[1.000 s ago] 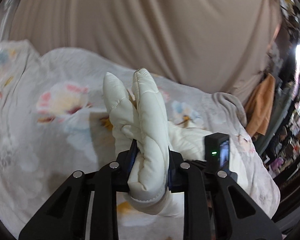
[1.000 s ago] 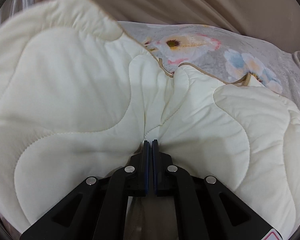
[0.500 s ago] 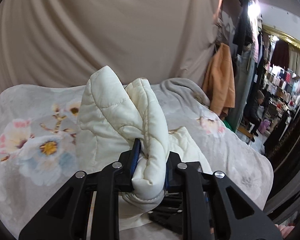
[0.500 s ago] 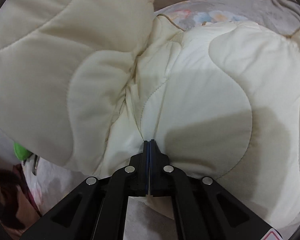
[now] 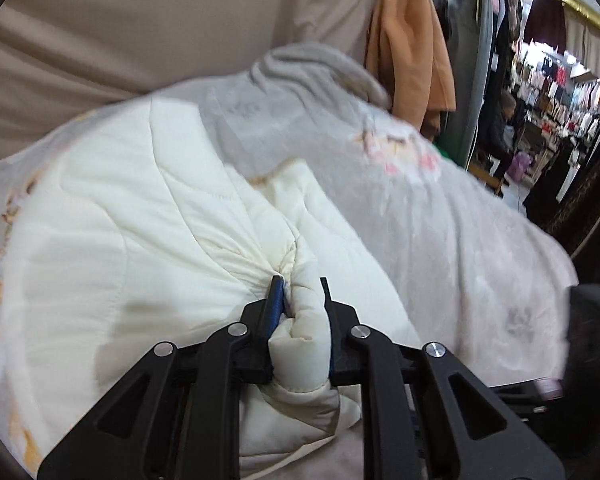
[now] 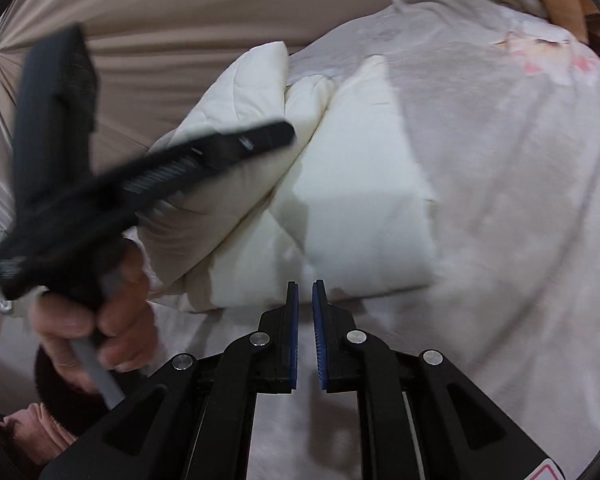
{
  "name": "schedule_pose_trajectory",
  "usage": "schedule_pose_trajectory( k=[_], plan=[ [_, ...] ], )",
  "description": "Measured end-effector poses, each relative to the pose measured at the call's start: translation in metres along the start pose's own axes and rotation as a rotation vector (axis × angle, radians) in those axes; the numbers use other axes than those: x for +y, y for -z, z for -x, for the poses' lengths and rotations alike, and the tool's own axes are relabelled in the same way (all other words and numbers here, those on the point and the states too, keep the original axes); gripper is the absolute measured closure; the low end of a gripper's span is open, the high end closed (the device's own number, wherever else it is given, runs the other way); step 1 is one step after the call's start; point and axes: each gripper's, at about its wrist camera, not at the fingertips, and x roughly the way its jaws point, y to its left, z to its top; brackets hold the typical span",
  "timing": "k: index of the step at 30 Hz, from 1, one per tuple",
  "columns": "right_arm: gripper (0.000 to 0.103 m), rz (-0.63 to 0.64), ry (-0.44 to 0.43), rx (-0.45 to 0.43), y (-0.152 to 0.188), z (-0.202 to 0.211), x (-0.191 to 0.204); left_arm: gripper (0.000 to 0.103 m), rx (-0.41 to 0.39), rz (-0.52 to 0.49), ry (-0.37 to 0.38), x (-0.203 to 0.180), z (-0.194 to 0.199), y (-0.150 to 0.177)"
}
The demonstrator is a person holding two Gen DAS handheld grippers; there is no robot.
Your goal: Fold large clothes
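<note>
A cream quilted jacket [image 5: 148, 232] lies folded on the floral bedspread [image 5: 440, 232]. My left gripper [image 5: 300, 292] is shut on a thick rolled edge of the jacket and holds it low over the bed. In the right wrist view the jacket [image 6: 352, 200] lies ahead, with a fold raised at its left. My right gripper [image 6: 305, 292] is slightly open and empty, just short of the jacket's near edge. The left gripper [image 6: 100, 168] shows there blurred, held in a hand at the left.
A beige curtain [image 5: 160, 24] hangs behind the bed. A grey blanket [image 5: 316, 68] is bunched at the far edge. An orange coat [image 5: 412, 40] and shop racks [image 5: 560, 80] stand at the right. The bedspread also shows in the right wrist view [image 6: 520, 200].
My right gripper has let go of the jacket and pulled back. My left gripper has swung right and lowered its held edge onto the bed, so the jacket now lies folded.
</note>
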Motion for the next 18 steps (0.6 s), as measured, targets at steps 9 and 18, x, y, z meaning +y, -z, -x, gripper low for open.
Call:
schedule_pose_trajectory(
  k=[9, 18],
  plan=[
    [0.079, 0.027, 0.014, -0.091, -0.032, 0.039, 0.005, 0.067, -0.033, -0.047, 0.013, -0.006, 0.028, 0.014],
    [0.023, 0.110, -0.104, -0.105, -0.073, 0.037, 0.039, 0.011, -0.166, 0.062, -0.157, 0.040, 0.143, 0.061]
  ],
)
